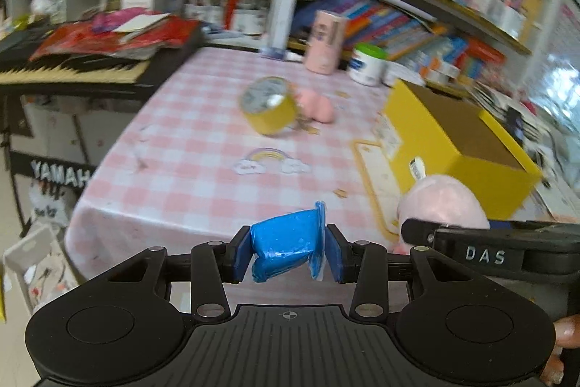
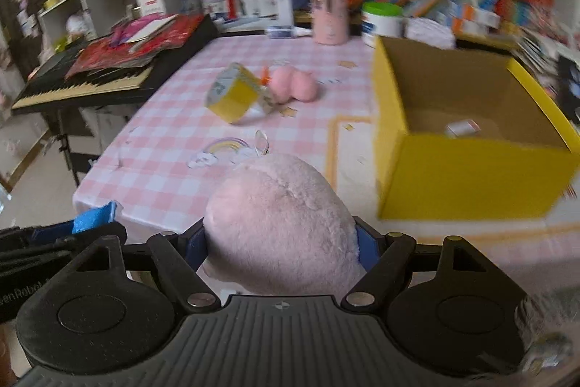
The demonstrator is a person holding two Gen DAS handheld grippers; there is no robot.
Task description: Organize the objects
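Note:
My left gripper is shut on a crumpled blue packet, held above the near edge of the pink checked table. My right gripper is shut on a pale pink plush toy, which also shows in the left wrist view. The blue packet shows at the left of the right wrist view. An open yellow cardboard box stands on the table to the right, with a small item inside. A yellow tape roll and a pink soft object lie mid-table.
A pink cylinder and a white jar with a green lid stand at the table's far edge. A keyboard piled with papers stands on the left. Crowded bookshelves run behind and to the right. A rainbow sticker is on the tablecloth.

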